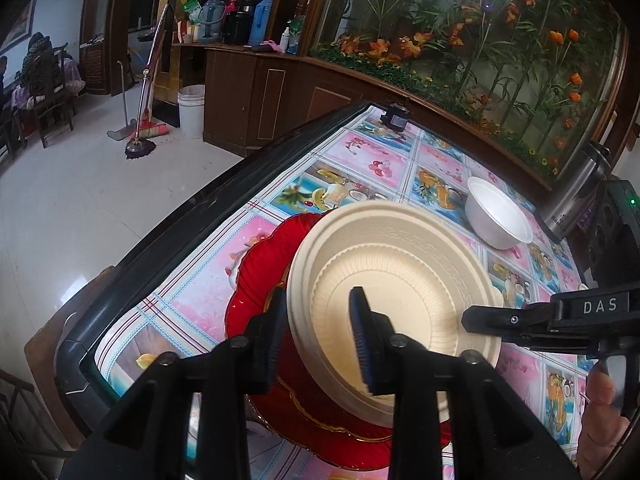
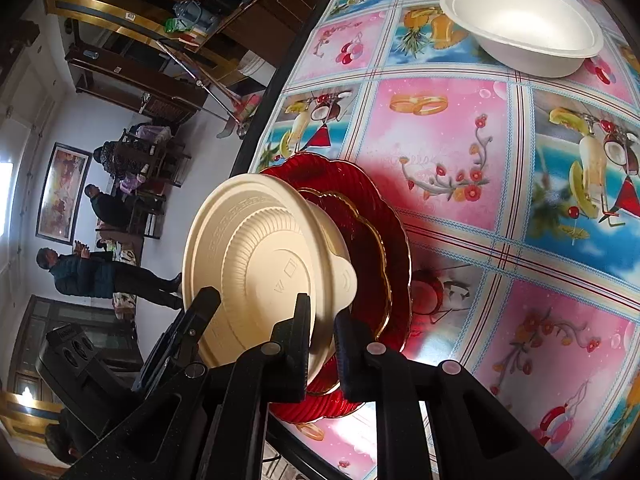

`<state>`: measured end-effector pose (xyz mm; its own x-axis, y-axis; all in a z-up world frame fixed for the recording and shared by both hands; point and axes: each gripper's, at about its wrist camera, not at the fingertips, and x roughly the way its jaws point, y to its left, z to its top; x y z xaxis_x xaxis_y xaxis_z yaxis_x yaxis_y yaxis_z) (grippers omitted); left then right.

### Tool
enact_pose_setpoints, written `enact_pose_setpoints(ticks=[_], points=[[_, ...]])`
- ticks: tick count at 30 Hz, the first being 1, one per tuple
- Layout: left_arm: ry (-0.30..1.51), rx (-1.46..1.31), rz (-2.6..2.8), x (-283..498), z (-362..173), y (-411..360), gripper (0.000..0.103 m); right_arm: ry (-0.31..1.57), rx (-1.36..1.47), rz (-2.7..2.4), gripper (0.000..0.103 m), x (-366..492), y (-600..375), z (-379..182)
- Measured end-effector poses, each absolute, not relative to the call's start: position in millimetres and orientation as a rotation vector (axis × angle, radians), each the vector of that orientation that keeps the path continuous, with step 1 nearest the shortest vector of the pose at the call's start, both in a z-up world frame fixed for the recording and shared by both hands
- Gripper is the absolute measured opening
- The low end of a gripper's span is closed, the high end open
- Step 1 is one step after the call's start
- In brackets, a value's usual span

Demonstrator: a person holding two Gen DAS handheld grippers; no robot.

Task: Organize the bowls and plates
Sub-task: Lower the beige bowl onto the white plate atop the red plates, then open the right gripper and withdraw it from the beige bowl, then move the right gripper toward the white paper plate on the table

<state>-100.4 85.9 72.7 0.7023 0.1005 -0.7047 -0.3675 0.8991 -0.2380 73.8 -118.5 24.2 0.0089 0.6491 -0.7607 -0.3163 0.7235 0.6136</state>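
my right fingers [image 2: 322, 346] clench the cream plate's [image 1: 400, 280] rim; my left fingers [image 1: 320, 340] straddle its other edge, loosened. it sits above the red plate [image 2: 372, 240], white bowl [image 2: 524, 24] well beyond.

Pale glossy floor [image 1: 80, 184], catching window glare. Dark wooden cabinets [image 1: 256, 92] along the far wall, thermos flasks [image 1: 240, 16] lined on top. White bucket [image 1: 191, 110], broom [image 1: 150, 128] and mop [image 1: 140, 146] leaning nearby. Glass case of artificial flowers [image 1: 480, 40] behind the worktop [image 1: 360, 168]. Framed painting [image 2: 62, 192] on a white wall; people seated on wooden chairs [image 1: 50, 96].
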Motion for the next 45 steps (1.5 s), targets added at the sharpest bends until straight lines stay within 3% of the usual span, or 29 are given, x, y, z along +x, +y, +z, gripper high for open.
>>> enact_pose_setpoints(ticks=[3, 5, 7, 8, 13, 18, 20, 28, 37, 45], points=[[0.747, -0.377, 0.274, -100.8, 73.9, 86.0, 0.046, 1.363, 0.292, 0.787, 0.019, 73.2, -117.4, 25.5], [0.74, -0.379, 0.28, -102.4, 76.0, 86.4, 0.05, 1.351, 0.284, 0.787, 0.027, 73.1, -118.0, 26.5], [0.729, -0.382, 0.288, -105.9, 78.4, 87.0, 0.051, 1.331, 0.277, 0.788, 0.043, 72.6, -119.8, 28.9], [0.723, -0.382, 0.291, -107.8, 80.2, 87.3, 0.051, 1.324, 0.28, 0.791, 0.044, 72.0, -121.9, 30.3], [0.665, -0.349, 0.285, -122.0, 97.4, 73.2, 0.054, 1.246, 0.351, 0.848, 0.044, 63.8, -155.4, 40.5], [0.612, -0.257, 0.22, -128.6, 113.5, 25.5, 0.067, 1.145, 0.429, 0.767, 0.044, 65.9, -225.1, 32.2], [0.616, -0.207, 0.154, -124.0, 111.5, -5.5, 0.068, 1.121, 0.451, 0.698, 0.044, 71.8, -255.0, 24.3], [0.798, -0.024, -0.13, -85.7, 47.0, -124.8, 0.072, 1.035, 0.502, 0.442, 0.043, 94.9, -342.6, 7.1], [0.897, -0.047, -0.134, -71.7, 18.8, -128.3, 0.072, 1.041, 0.566, 0.457, 0.043, 121.5, -342.8, 23.9], [0.913, -0.066, -0.134, -71.5, 16.8, -125.1, 0.072, 1.099, 0.536, 0.39, 0.043, 214.5, -299.0, 27.3]])
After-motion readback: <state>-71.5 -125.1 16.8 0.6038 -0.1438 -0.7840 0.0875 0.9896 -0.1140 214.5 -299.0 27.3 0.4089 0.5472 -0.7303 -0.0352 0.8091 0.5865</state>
